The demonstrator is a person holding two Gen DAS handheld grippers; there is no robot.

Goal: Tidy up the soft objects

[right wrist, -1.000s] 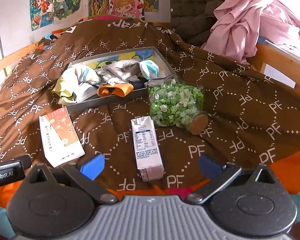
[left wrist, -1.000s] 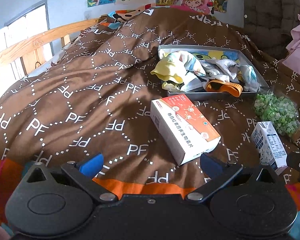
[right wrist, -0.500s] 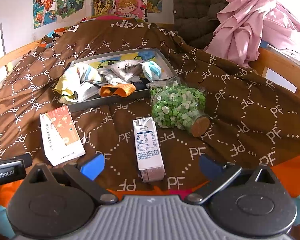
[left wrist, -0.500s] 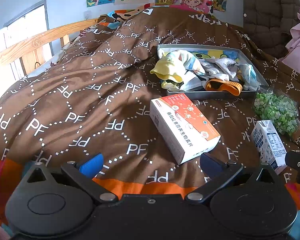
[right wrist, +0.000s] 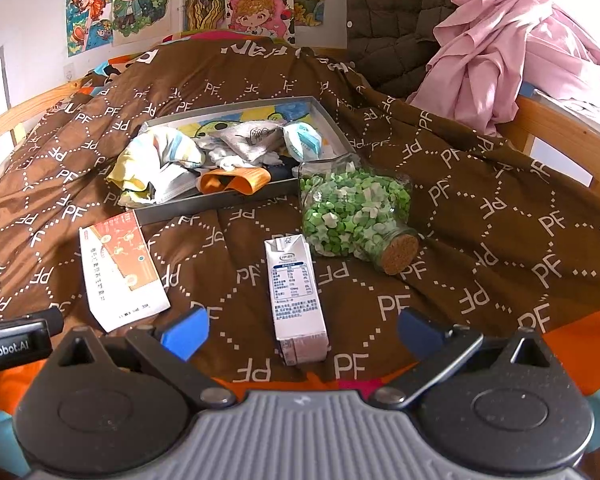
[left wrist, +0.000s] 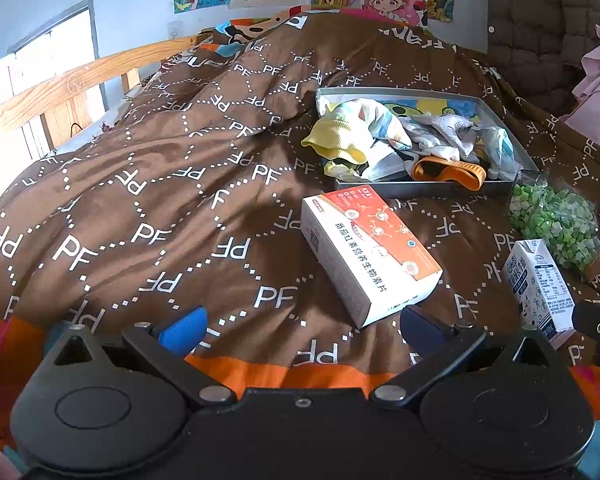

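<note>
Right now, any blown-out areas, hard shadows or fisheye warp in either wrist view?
Left wrist: window at left is blown out; a dark shadow falls on the brown quilt beside the orange-and-white box; bed rail bows with fisheye. Right wrist: evenly lit, jar of green pieces sharp, corners vignetted black.

Left gripper [left wrist: 300, 326]: jaws spread wide, empty, held low over bed [left wrist: 148, 184]. Right gripper [right wrist: 302, 328]: same pose, jaws wide, nothing between.

Wooden bed frame [left wrist: 80, 80], postered wall [right wrist: 32, 12], bright window [left wrist: 52, 52]
</note>
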